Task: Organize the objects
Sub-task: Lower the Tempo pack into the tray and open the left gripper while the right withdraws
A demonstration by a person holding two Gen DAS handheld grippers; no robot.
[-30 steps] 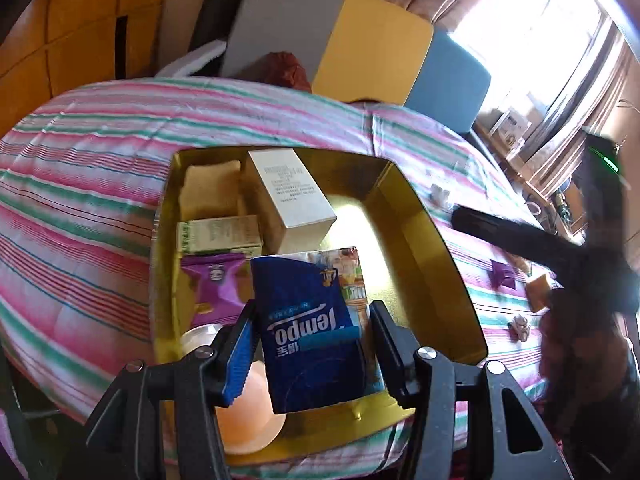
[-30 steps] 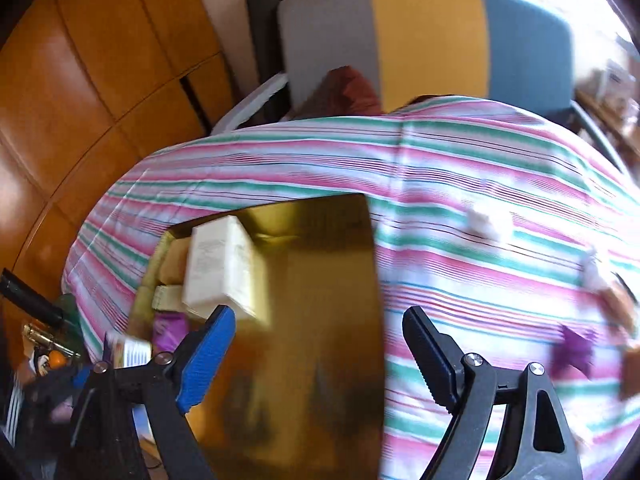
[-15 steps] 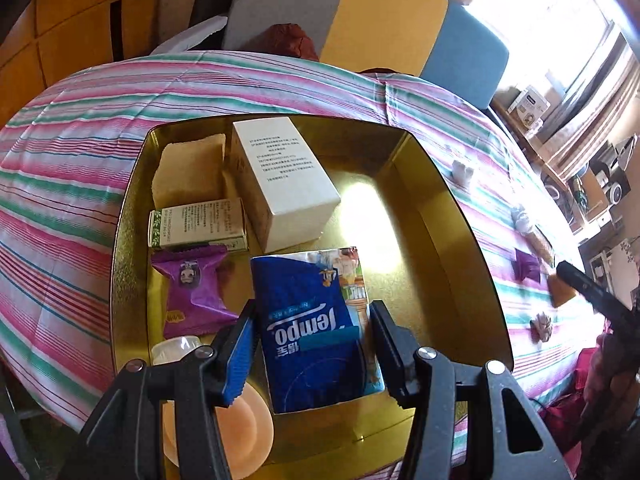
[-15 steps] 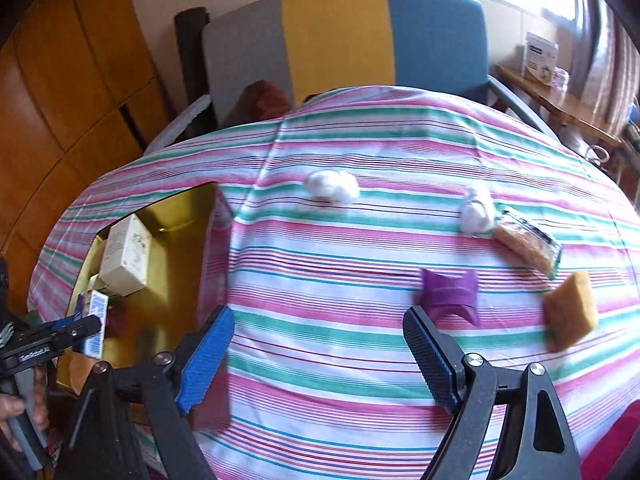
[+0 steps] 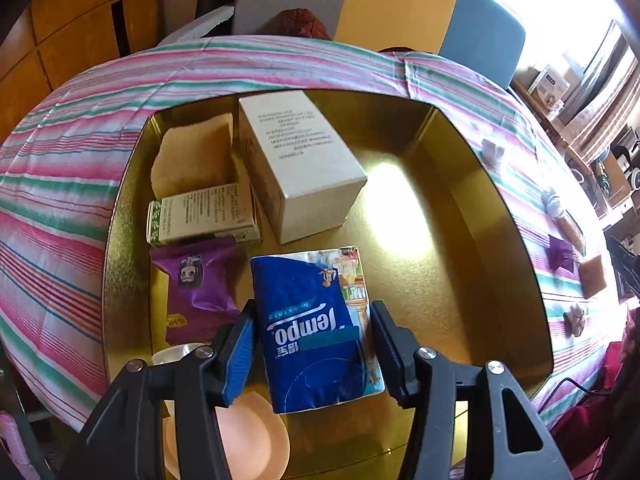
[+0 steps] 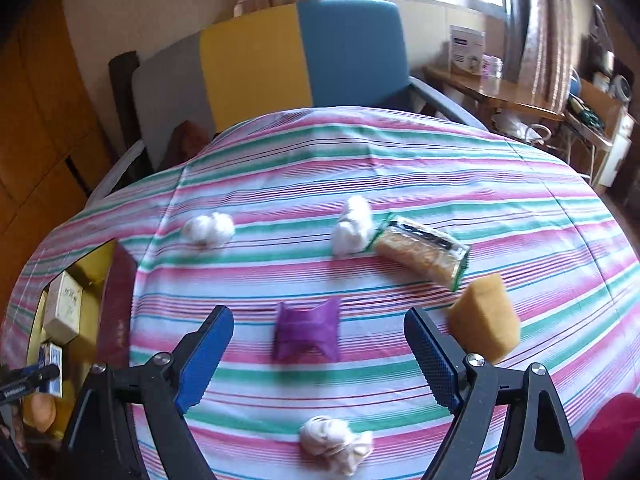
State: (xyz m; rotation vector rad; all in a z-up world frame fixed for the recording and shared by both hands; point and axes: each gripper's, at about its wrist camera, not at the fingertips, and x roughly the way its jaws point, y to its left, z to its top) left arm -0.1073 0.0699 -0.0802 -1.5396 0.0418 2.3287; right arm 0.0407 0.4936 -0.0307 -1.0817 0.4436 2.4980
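My left gripper (image 5: 312, 354) is shut on a blue Tempo tissue pack (image 5: 316, 320) and holds it over the gold tray (image 5: 500, 216). In the tray lie a white box (image 5: 300, 164), a tan sponge (image 5: 192, 156), a green-white carton (image 5: 204, 216), a purple snack packet (image 5: 198, 284) and a peach disc (image 5: 248, 444). My right gripper (image 6: 318, 354) is open above the striped tablecloth (image 6: 360, 160), and a purple packet (image 6: 307, 329) lies between its fingers. A yellow sponge (image 6: 486, 318) and a cracker pack (image 6: 422, 252) lie right of it.
White cotton balls (image 6: 208, 229) (image 6: 354, 224) and a cream crumpled wad (image 6: 334, 442) lie on the cloth. The gold tray's edge (image 6: 120, 292) is at the left of the right wrist view. A grey, yellow and blue chair (image 6: 256, 64) stands behind the table.
My right gripper has swung right, away from the tray, to over the purple packet. My left gripper has kept the tissue pack and the view has come closer to the tray.
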